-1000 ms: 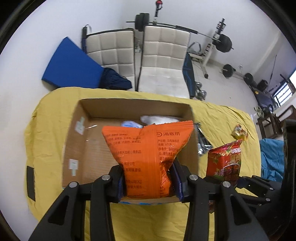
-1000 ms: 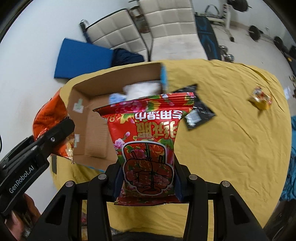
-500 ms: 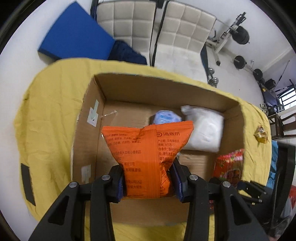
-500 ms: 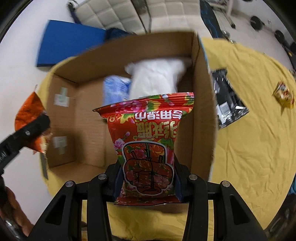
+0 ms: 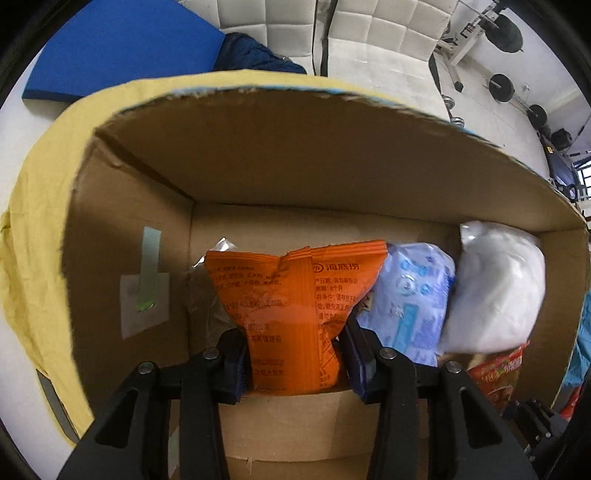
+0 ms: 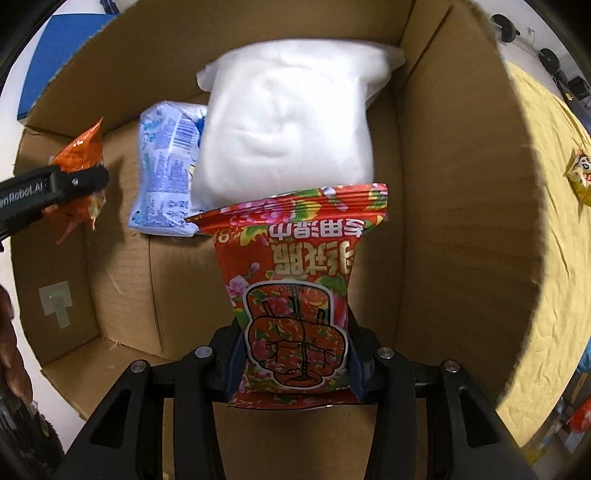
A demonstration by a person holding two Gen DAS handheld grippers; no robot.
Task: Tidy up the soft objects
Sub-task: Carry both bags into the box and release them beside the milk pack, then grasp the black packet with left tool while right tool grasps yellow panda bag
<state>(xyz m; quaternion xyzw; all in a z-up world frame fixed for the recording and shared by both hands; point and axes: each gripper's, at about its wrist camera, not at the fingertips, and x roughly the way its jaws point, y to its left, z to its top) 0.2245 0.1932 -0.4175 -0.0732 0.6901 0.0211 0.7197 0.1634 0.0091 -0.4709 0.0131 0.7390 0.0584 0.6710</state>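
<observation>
My left gripper [image 5: 295,363] is shut on an orange snack bag [image 5: 291,306] and holds it inside the open cardboard box [image 5: 295,155], near its left side. My right gripper [image 6: 295,363] is shut on a red flowered wet-wipe pack [image 6: 295,280] and holds it over the box's right half [image 6: 443,221]. A white soft bag [image 6: 288,125] and a light blue pack [image 6: 166,177] lie on the box floor. The orange bag and the left gripper's finger [image 6: 55,184] show at the left of the right wrist view. The red pack shows at lower right of the left wrist view [image 5: 498,373].
The box stands on a table under a yellow cloth [image 6: 546,258]. A small yellow snack pack [image 6: 581,173] lies on the cloth right of the box. Two white chairs [image 5: 369,33], a blue mat [image 5: 118,48] and gym weights [image 5: 502,86] are beyond the table.
Both grippers have moved forward and down into the box with their packs. The box now fills both views.
</observation>
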